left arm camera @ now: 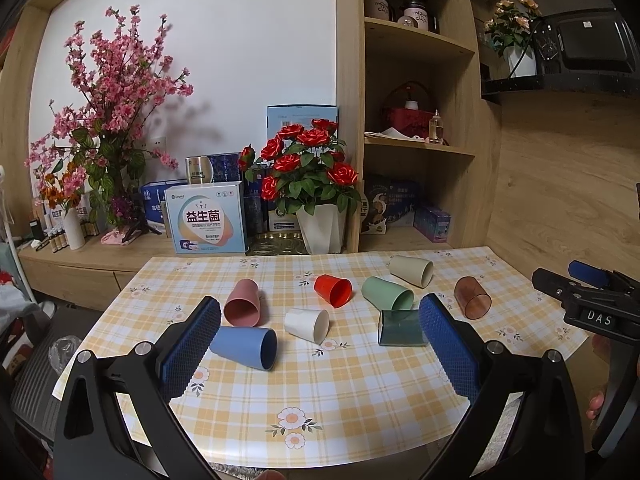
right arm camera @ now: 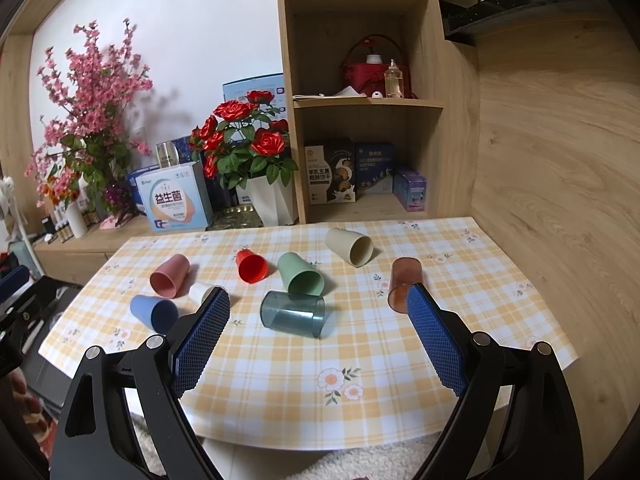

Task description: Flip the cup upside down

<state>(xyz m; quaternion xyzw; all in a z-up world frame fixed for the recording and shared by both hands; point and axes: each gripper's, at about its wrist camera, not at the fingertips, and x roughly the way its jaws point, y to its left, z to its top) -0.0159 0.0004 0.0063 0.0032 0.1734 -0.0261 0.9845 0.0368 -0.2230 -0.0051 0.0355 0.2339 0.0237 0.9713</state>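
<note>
Both my tools, left tool (left arm camera: 320, 336) and right tool (right arm camera: 318, 322), hover spread apart above the bench (left arm camera: 360, 392); all eight cups, the blue cup (left arm camera: 244, 347) nearest, lie sideways, none flipped yet.

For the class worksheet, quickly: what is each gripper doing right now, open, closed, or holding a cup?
Left gripper: open, holding nothing.
Right gripper: open, holding nothing.

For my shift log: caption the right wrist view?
Open right tongs above checked tablecloth with eight cups on their sides.
</note>
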